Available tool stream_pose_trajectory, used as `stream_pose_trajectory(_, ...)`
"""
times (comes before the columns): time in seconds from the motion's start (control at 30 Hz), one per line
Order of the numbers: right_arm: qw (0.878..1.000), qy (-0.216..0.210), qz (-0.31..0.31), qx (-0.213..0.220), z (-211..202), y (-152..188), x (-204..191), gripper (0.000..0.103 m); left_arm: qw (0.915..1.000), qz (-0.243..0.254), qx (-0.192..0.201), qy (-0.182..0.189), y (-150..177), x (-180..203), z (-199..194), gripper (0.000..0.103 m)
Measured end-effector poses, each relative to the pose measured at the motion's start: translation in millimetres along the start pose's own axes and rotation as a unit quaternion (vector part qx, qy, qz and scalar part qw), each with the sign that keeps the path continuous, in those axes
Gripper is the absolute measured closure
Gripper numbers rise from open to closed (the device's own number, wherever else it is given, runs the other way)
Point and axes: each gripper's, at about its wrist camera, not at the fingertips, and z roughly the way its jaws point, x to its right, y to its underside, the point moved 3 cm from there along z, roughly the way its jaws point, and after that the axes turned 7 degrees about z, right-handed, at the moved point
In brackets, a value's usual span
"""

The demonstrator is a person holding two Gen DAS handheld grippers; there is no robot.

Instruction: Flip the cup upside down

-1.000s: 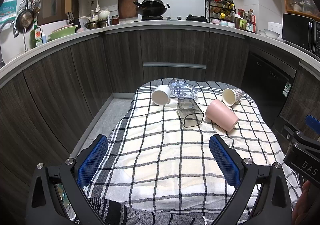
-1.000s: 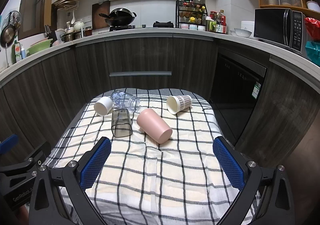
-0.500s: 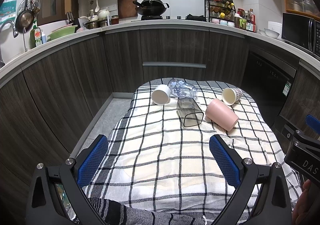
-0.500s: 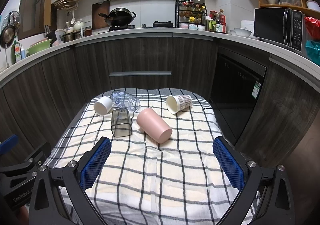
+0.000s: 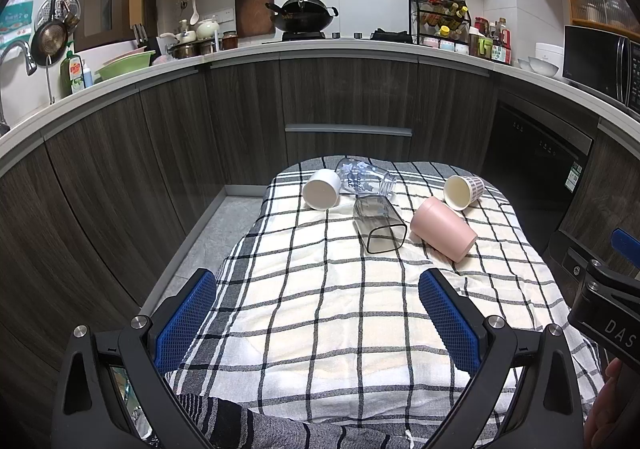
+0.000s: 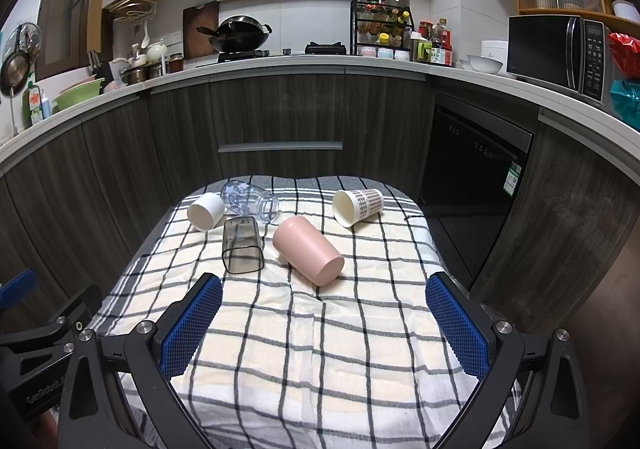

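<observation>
Checked cloth (image 6: 304, 329) bears 5 toppled cups (1 pink (image 6: 308, 251)); left claw (image 5: 318, 319) and right claw (image 6: 324, 325) gape wide.

Microwave (image 5: 608, 65) cut by edge (right side).

A: Vessel count on the checked cloth (image 6: 304, 337)?
B: Five, all on their sides. One white cup (image 6: 205, 211), one clear bottle (image 6: 249, 202), one smoky square tumbler (image 6: 241, 245), one pink cup (image 6: 308, 256), one checked paper cup (image 6: 357, 206).
A: So four cups, one bottle?
B: Confirmed in left view: white cup (image 5: 321, 189), bottle (image 5: 364, 181), tumbler (image 5: 379, 223), pink cup (image 5: 443, 234), paper cup (image 5: 463, 192).
A: Cloths?
B: One.
</observation>
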Motion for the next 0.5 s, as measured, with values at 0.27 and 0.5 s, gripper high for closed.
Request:
stream_pose_trajectory(0.27, 1.000, 0.000, 0.000, -0.001, 0.4, -0.8, -0.9, 0.001, 1.0000, 0.000, 0.000, 0.000, 2.6, 0.2, 1.4, 0.000)
stream_pose_trajectory(0.5, 1.000, 0.000, 0.000, -0.003, 1.5, 1.1, -1.2, 0.001, 1.0000, -0.001, -0.003, 0.002, 7.9, -0.3, 6.5, 0.000)
